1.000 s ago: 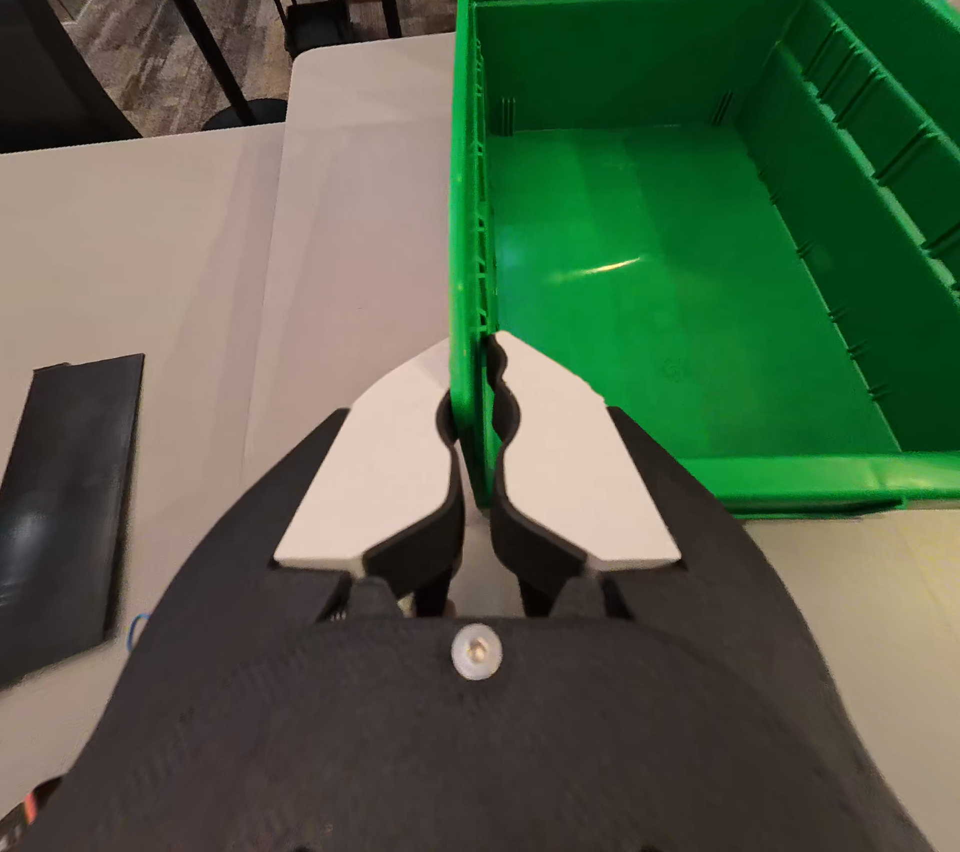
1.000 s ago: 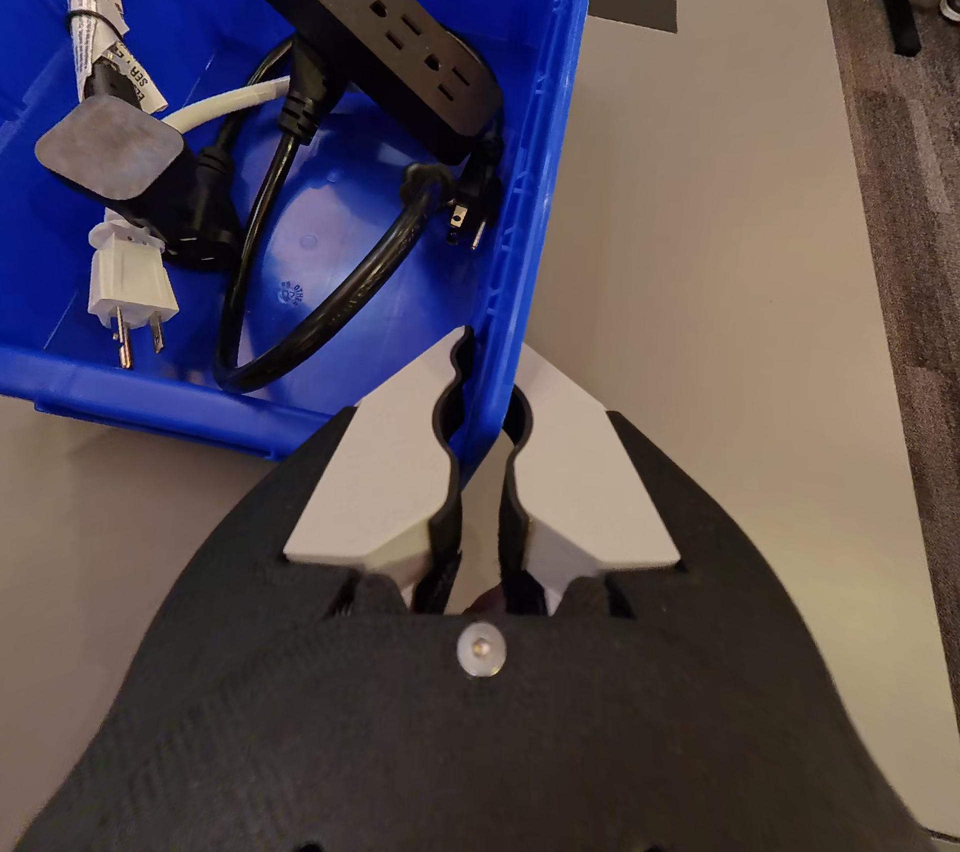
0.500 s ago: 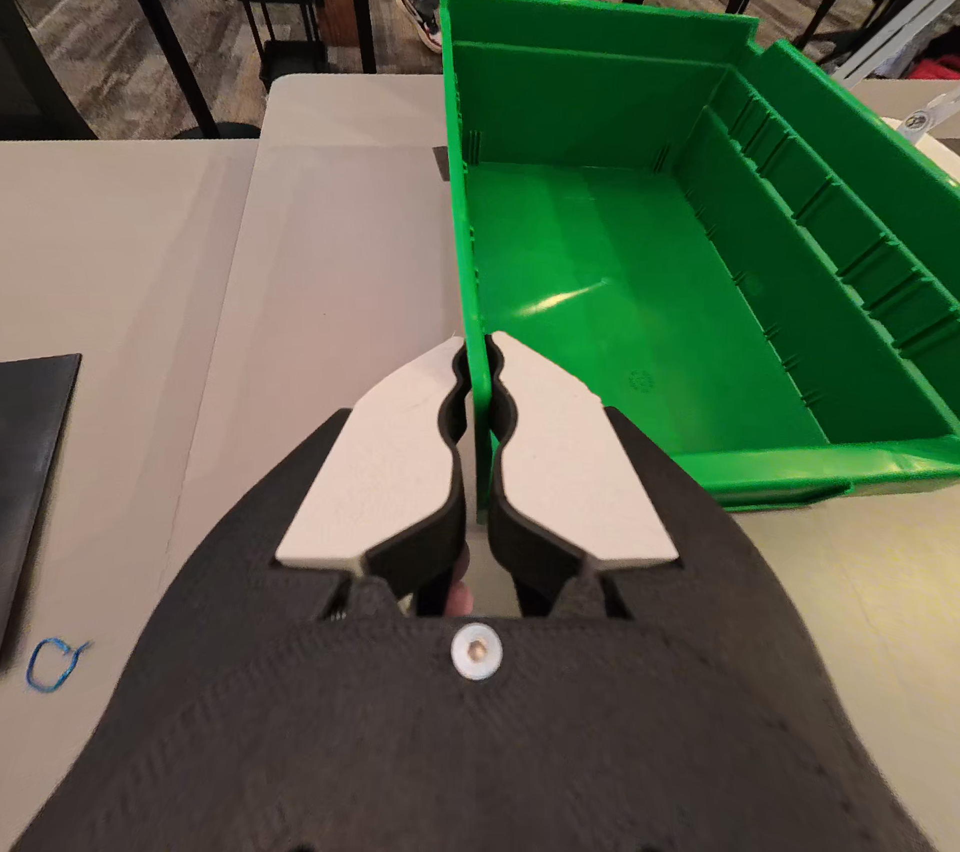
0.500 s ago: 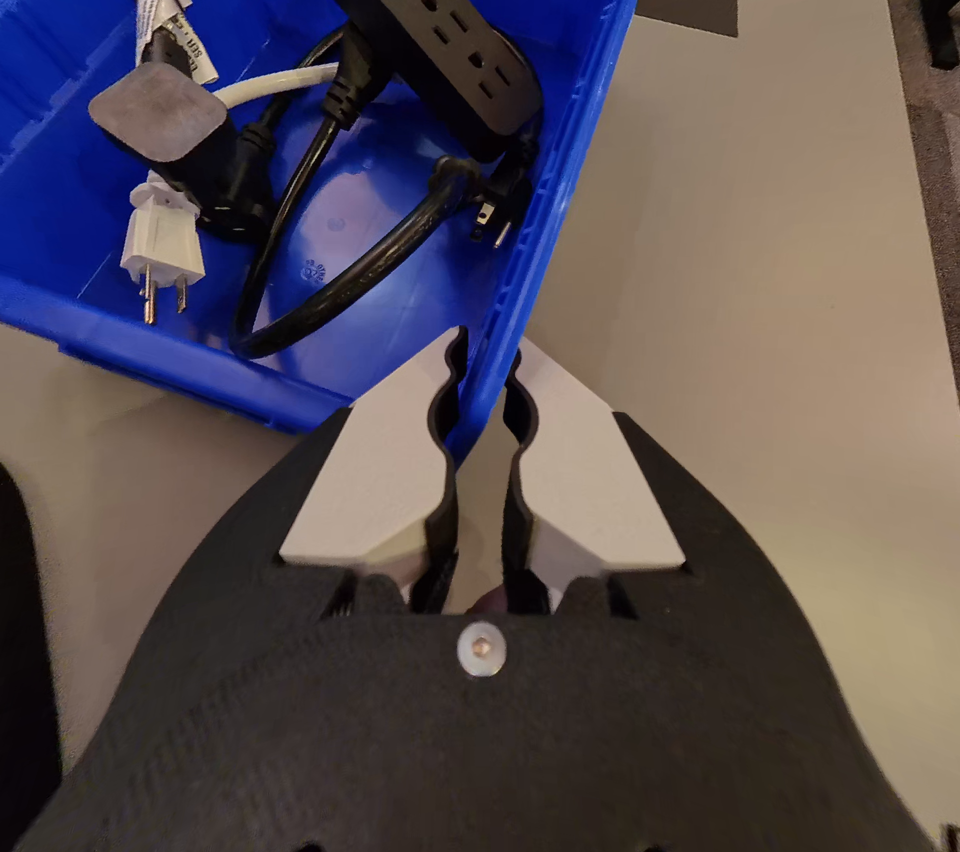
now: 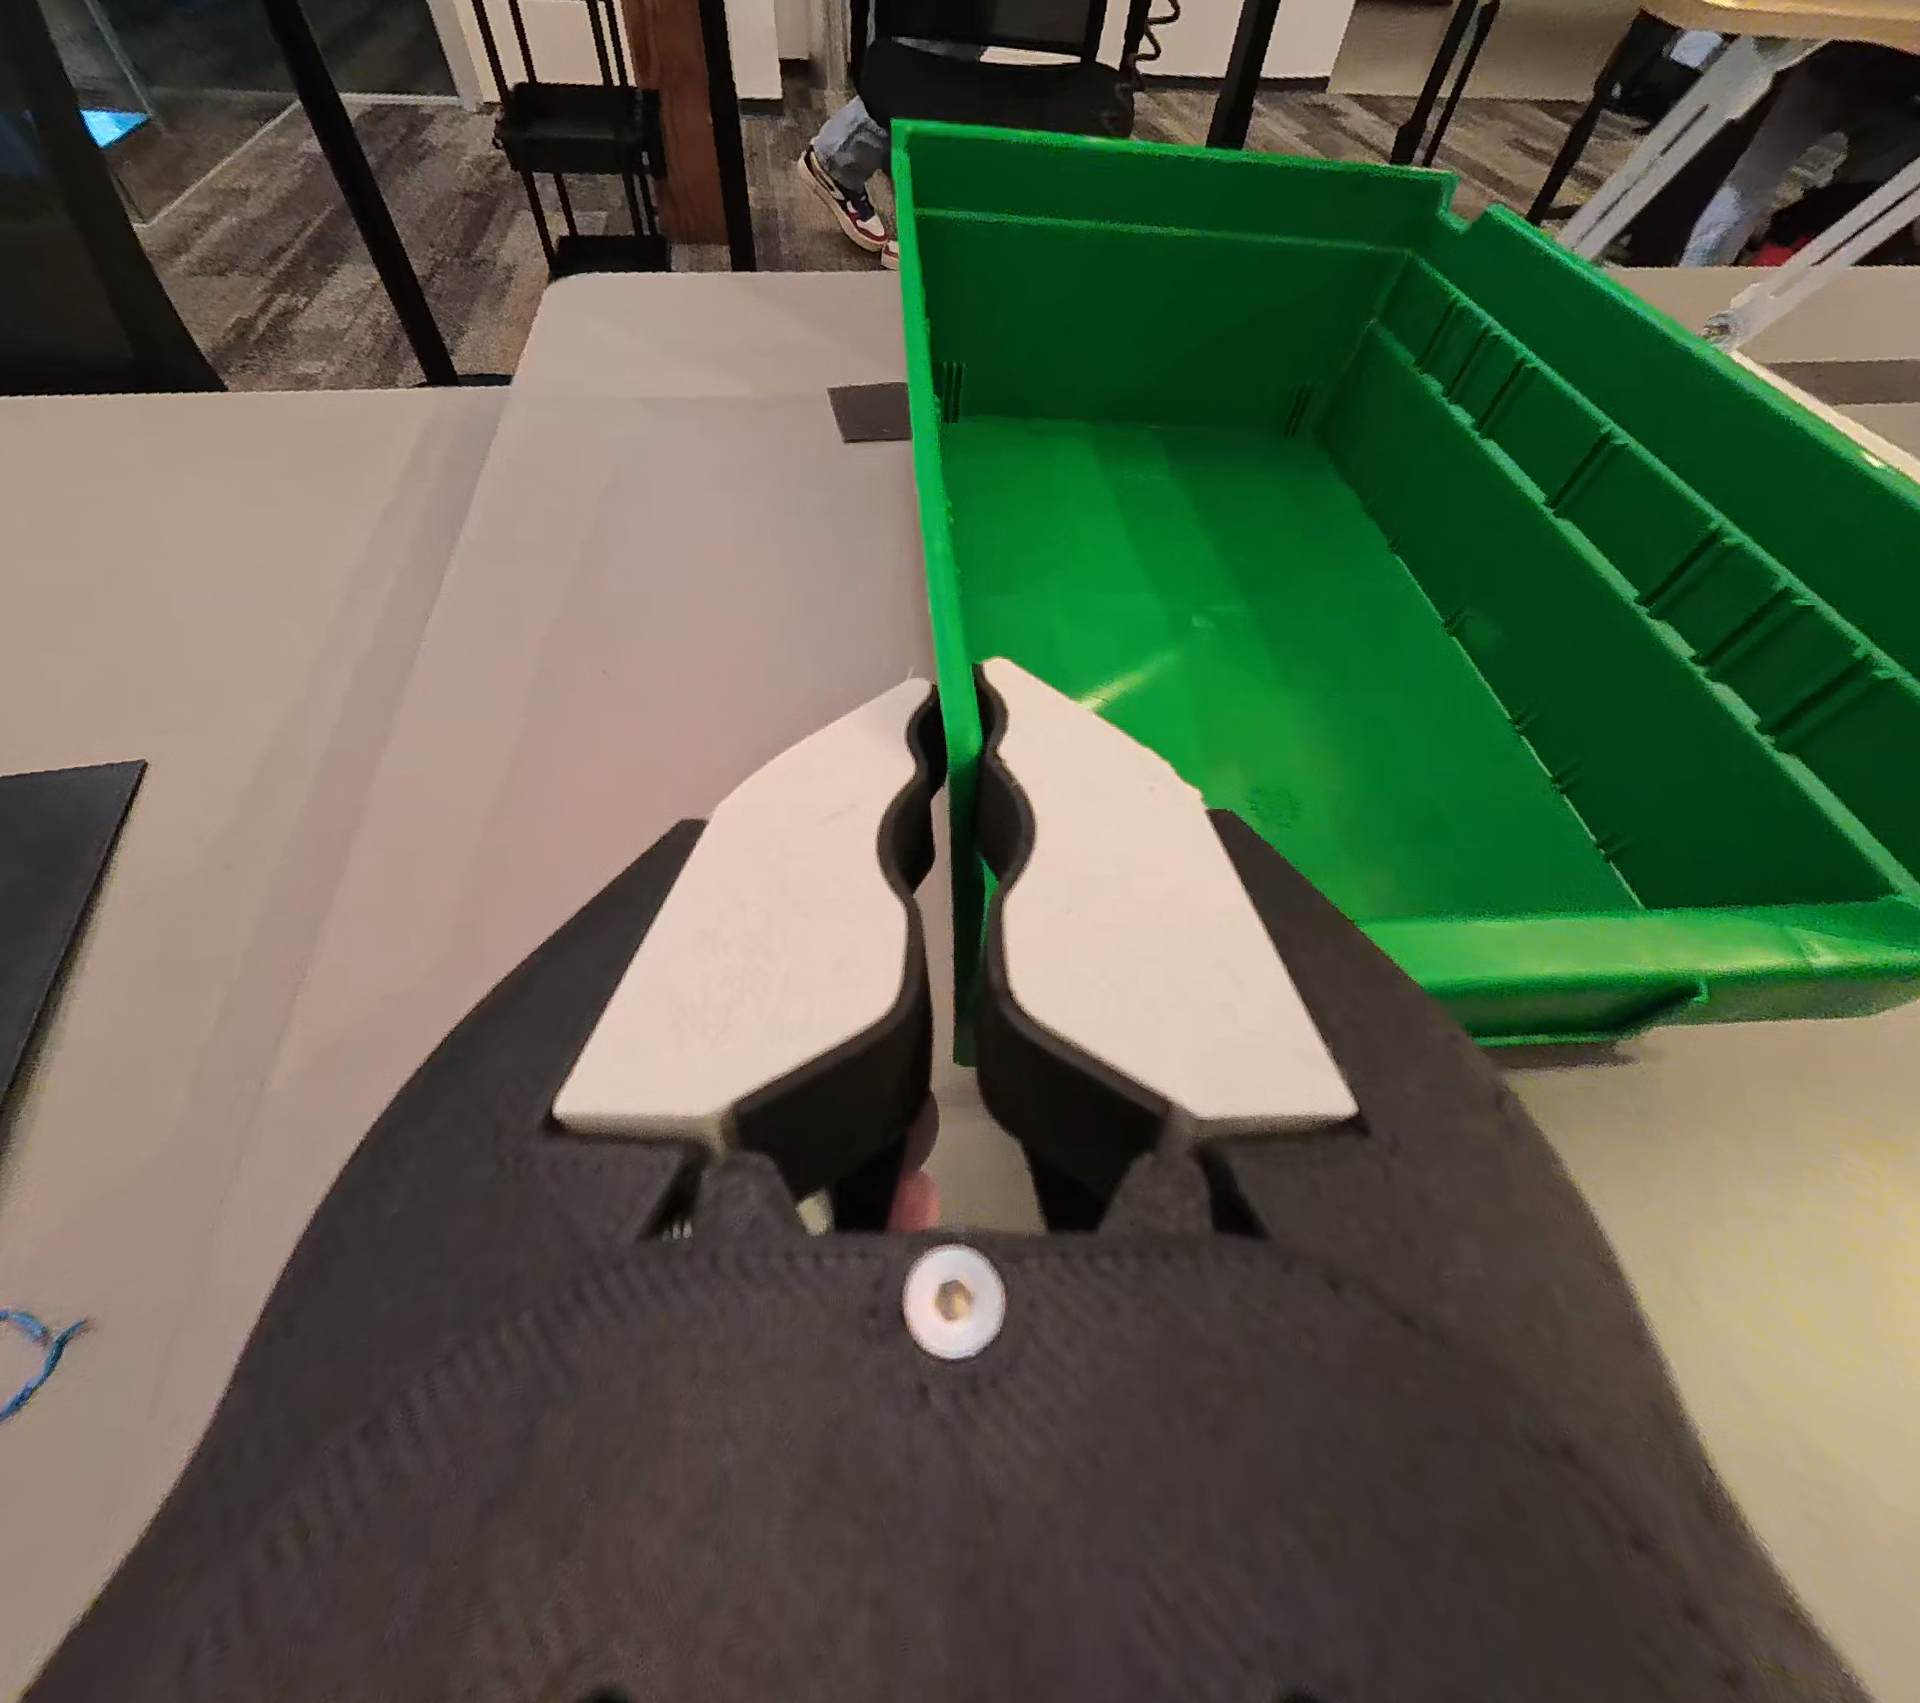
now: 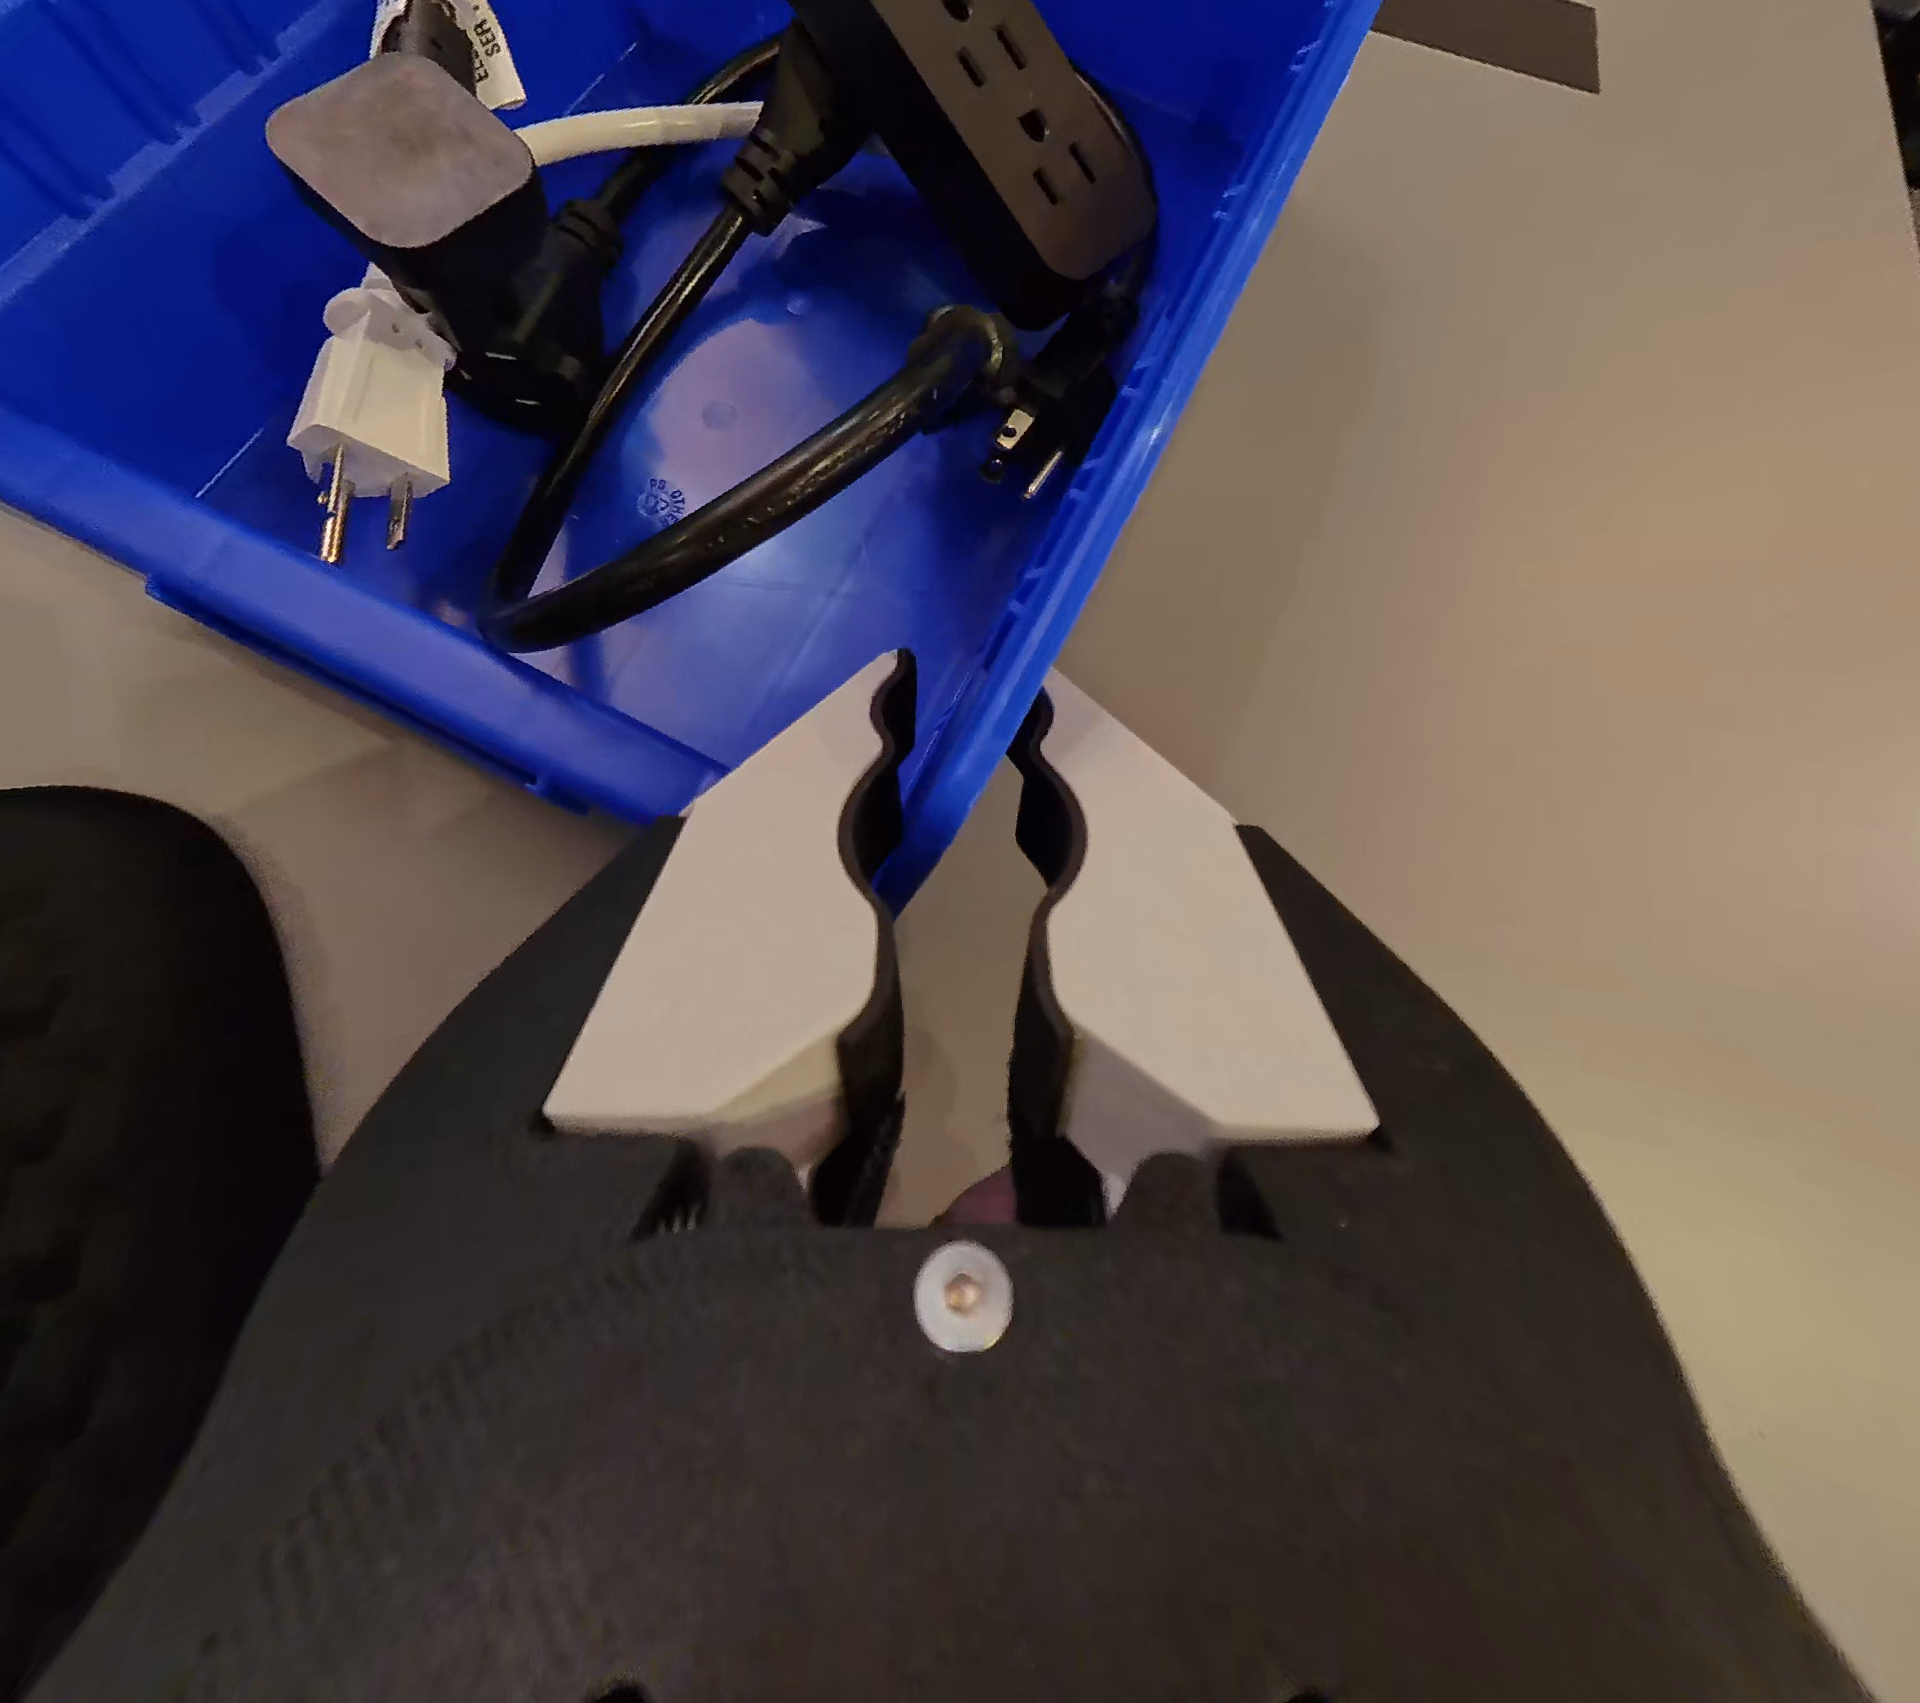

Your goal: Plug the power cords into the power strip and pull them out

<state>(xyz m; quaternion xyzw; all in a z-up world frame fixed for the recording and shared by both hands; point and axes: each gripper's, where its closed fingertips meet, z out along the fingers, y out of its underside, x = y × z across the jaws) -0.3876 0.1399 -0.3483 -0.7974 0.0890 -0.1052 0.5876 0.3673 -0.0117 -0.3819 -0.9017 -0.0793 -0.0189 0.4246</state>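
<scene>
While both tools grip bin walls, the change over the last second is in the bins' placement: the left tool [image 5: 958,697], clenched on the near left wall of the empty green bin [image 5: 1226,303], now sees that bin farther off and more squarely, with more of the room beyond the bench [image 5: 623,614] in view, so the bin seems to have been dragged or the tool drawn back and raised. The right tool [image 6: 971,697] straddles the near right wall of the blue bin [image 6: 1299,126]; its jaws look a little wider than a second ago, and whether they pinch the wall I cannot tell. That bin has turned and slid right in the view. Inside it lie the black strip [image 6: 956,12] at the far right, a black cord [image 6: 727,510] looping beneath it with its plug [image 6: 1023,432] by the right wall, a white plug [image 6: 374,406] at the near left, and a black adapter [image 6: 400,152] just beyond it. Nothing is plugged in yet; I judge this as bin arranging before any cord is picked.
</scene>
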